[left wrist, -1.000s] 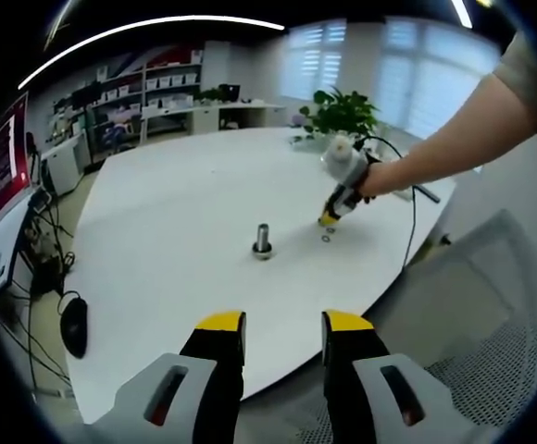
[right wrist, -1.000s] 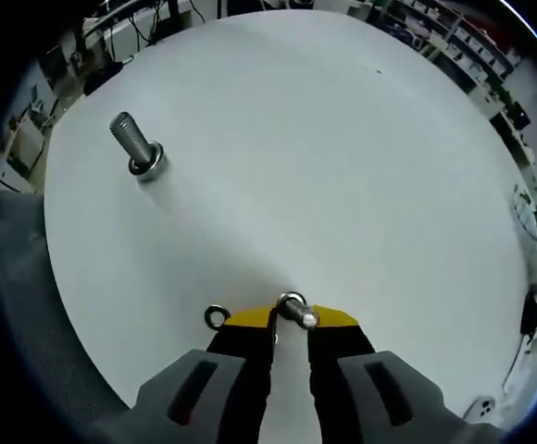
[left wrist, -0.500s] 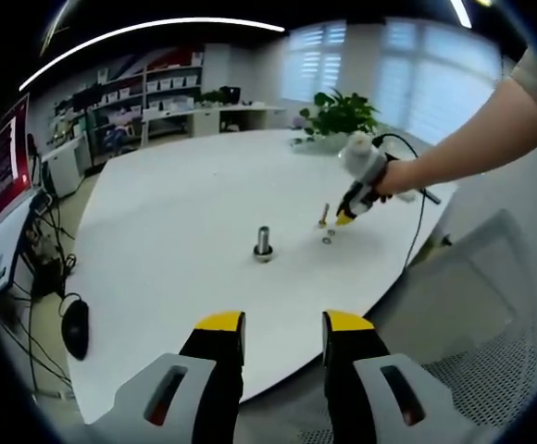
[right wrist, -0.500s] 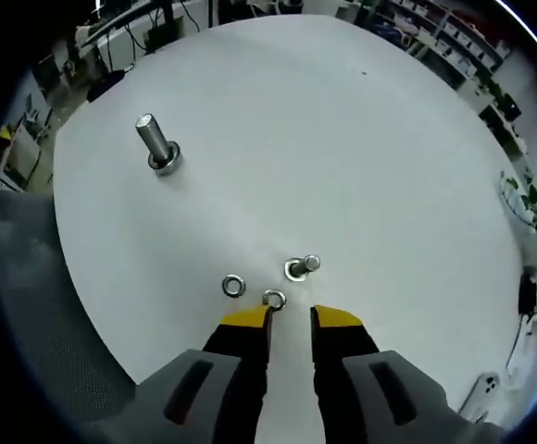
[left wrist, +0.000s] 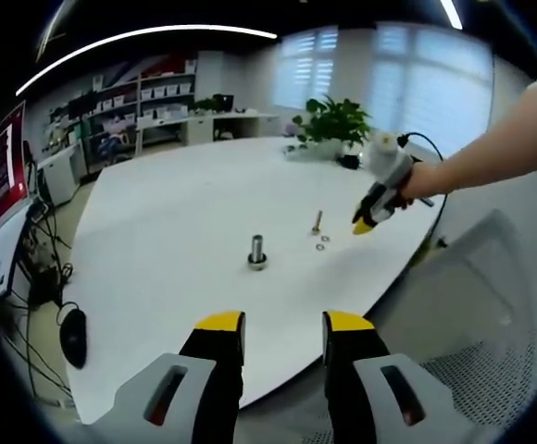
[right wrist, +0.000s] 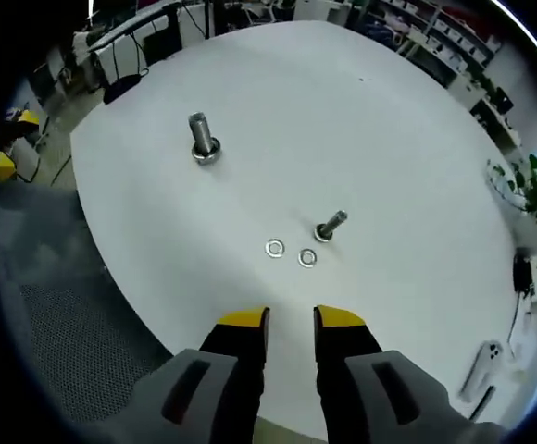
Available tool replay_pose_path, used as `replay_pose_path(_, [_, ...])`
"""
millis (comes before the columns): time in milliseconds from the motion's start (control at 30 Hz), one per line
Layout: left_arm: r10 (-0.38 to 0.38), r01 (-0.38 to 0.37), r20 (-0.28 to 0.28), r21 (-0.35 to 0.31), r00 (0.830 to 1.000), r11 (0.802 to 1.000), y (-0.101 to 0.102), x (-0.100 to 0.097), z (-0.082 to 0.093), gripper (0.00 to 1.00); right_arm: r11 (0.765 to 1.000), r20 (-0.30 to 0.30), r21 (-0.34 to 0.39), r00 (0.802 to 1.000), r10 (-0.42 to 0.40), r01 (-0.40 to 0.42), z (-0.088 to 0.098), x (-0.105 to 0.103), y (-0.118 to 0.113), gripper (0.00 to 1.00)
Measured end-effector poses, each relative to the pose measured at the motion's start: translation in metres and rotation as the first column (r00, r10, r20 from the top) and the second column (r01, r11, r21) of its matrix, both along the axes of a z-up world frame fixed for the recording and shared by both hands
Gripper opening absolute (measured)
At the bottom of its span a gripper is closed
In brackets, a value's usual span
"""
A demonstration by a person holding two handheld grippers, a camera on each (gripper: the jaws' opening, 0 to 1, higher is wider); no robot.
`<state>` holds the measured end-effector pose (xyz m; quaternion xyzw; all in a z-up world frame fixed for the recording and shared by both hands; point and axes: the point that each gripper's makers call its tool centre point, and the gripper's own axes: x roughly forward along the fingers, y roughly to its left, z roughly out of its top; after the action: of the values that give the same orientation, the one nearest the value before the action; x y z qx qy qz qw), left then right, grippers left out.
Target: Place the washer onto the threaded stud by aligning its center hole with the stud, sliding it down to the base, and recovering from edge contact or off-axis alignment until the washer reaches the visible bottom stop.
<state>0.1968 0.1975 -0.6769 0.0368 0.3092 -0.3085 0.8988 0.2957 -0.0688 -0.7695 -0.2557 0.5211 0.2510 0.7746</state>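
**White desk, both grippers empty**

White desk (right wrist: 417, 148) carries a large threaded stud (right wrist: 201, 139) standing upright at the left. Right of it, two washers (right wrist: 275, 248) (right wrist: 307, 258) lie flat just beside a smaller stud (right wrist: 330, 225). The right gripper (right wrist: 290, 319) hovers above the near edge, jaws spread, holding nothing. In the left gripper view, the left gripper (left wrist: 283, 322) is likewise spread and empty.

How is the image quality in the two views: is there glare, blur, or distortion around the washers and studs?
Left gripper view: strong fisheye bending, bright windows behind, the small stud and washers tiny and soft. Right gripper view: even light on the white table, both washers and the large stud sharp, with faint shadows.
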Motion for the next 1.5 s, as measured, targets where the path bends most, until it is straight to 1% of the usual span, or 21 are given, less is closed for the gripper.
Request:
replay_pose_path(133, [0.016,-0.016,-0.004,0.007,1.0,1.0,0.003,0.0,-0.001,0.31,1.0,-0.002,0.004,1.0,-0.002,0.002,-0.001,-0.005,-0.006,0.22])
replay_pose_path(267, [0.034,-0.034,0.0,0.002,0.999,0.999,0.006,0.001,0.0,0.32,1.0,-0.012,0.011,1.0,0.017,-0.017,-0.007,-0.003,-0.007,0.22])
replay_pose_path(300, [0.04,-0.04,0.002,0.001,0.999,0.999,0.006,0.001,0.001,0.32,1.0,-0.011,0.02,1.0,0.023,-0.023,-0.008,-0.002,-0.005,0.22])
replay_pose_path(400, [0.057,-0.057,0.051,-0.012,0.997,0.998,0.008,0.004,0.011,0.32,0.997,-0.006,0.069,1.0,0.019,-0.018,-0.012,0.003,0.0,0.23])
replay_pose_path(500, [0.059,-0.059,0.042,-0.017,0.997,0.998,0.007,0.006,0.009,0.33,0.995,-0.014,0.092,0.999,0.03,-0.029,-0.022,0.006,0.0,0.23])
replay_pose_path(567, [0.055,-0.055,0.033,-0.003,0.998,0.998,0.006,0.005,0.007,0.33,0.994,-0.024,0.101,0.999,0.033,-0.031,-0.027,0.007,-0.002,0.23])
replay_pose_path(600, [0.054,-0.054,0.035,0.005,0.998,0.999,0.007,0.005,0.006,0.33,0.994,-0.026,0.102,0.999,0.038,-0.036,-0.028,0.005,-0.003,0.23])
replay_pose_path(667, [0.061,-0.062,0.057,0.021,0.997,0.998,0.009,0.007,0.01,0.34,0.993,-0.027,0.107,0.999,0.042,-0.039,-0.033,0.008,-0.008,0.23])
replay_pose_path(700, [0.064,-0.065,0.068,0.014,0.996,0.998,0.009,0.009,0.012,0.34,0.992,-0.024,0.122,0.999,0.038,-0.035,-0.035,0.011,-0.01,0.23])
replay_pose_path(767, [0.065,-0.065,0.056,-0.005,0.996,0.998,0.007,0.008,0.012,0.34,0.99,-0.02,0.139,0.999,0.027,-0.024,-0.038,0.013,-0.011,0.24])
replay_pose_path(800, [0.064,-0.064,0.048,-0.001,0.997,0.998,0.007,0.008,0.01,0.35,0.989,-0.018,0.145,0.999,0.027,-0.024,-0.039,0.013,-0.012,0.24])
replay_pose_path(900, [0.045,-0.047,0.029,0.071,0.999,0.996,0.009,0.005,0.001,0.35,0.988,-0.014,0.15,0.999,0.042,-0.039,-0.045,0.011,-0.013,0.24])
replay_pose_path(933, [0.034,-0.037,0.032,0.097,0.999,0.995,0.009,0.004,0.0,0.35,0.988,-0.017,0.151,0.999,0.044,-0.041,-0.047,0.011,-0.015,0.24])
replay_pose_path(967, [0.016,-0.022,0.056,0.111,0.998,0.994,0.006,0.006,0.003,0.35,0.987,-0.021,0.158,0.999,0.044,-0.04,-0.049,0.01,-0.016,0.24])
replay_pose_path(1000, [0.012,-0.019,0.064,0.105,0.998,0.994,0.004,0.006,0.005,0.35,0.985,-0.019,0.167,0.999,0.04,-0.037,-0.05,0.011,-0.019,0.25])
replay_pose_path(1100, [0.005,-0.01,0.046,0.104,0.999,0.995,0.003,0.004,0.003,0.35,0.983,-0.022,0.183,0.999,0.031,-0.026,-0.053,0.013,-0.023,0.26])
replay_pose_path(1167, [0.017,-0.021,0.032,0.112,0.999,0.993,0.006,0.004,0.0,0.35,0.981,-0.021,0.192,0.999,0.032,-0.028,-0.055,0.016,-0.024,0.26])
replay_pose_path(1267, [0.029,-0.031,0.022,0.108,0.999,0.994,0.008,0.004,-0.002,0.35,0.978,-0.014,0.204,0.999,0.037,-0.033,-0.057,0.019,-0.022,0.26])
replay_pose_path(1333, [0.033,-0.036,0.023,0.135,0.999,0.99,0.011,0.005,-0.004,0.35,0.976,-0.017,0.214,0.999,0.038,-0.033,-0.061,0.022,-0.021,0.26])
replay_pose_path(1433, [0.044,-0.046,0.015,0.14,0.999,0.989,0.013,0.005,-0.006,0.35,0.974,-0.025,0.221,0.998,0.051,-0.044,-0.067,0.024,-0.018,0.26])
replay_pose_path(1500, [0.057,-0.058,0.011,0.157,0.998,0.986,0.017,0.005,-0.007,0.34,0.974,-0.025,0.219,0.997,0.069,-0.062,-0.07,0.025,-0.016,0.26])
